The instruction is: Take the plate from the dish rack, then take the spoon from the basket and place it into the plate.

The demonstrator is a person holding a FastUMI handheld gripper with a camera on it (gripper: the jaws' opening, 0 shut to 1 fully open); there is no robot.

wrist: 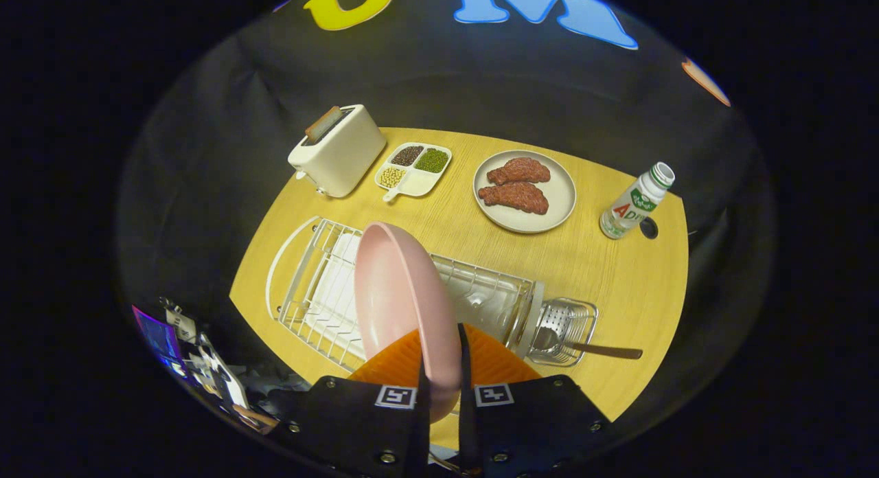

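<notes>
Gripper [439, 368]: right at the camera, both fingers clamped on the near rim of the plate, one on each face.
Plate [398, 292]: pink, held on edge, nearly upright, above the rack and tilting left.
Rack [323, 292]: white wire, lying on the table just beyond the fingers; left end has a curved handle, and a clear piece sits in its right part.
Basket [566, 323]: small mesh cup fixed to the rack's right end.
Spoon [597, 349]: lying in the basket, bowl inside, dark handle poking out to the right over the table.
Table [618, 279]: yellow wood grain.
Toaster [338, 150]: far left, a slice sticking out of its slot.
Tray [413, 169]: right of the toaster, beans in its compartments.
Grey dish [560, 196]: far centre, two pieces of meat on it.
Bottle [635, 202]: far right, upright, white cap.
</notes>
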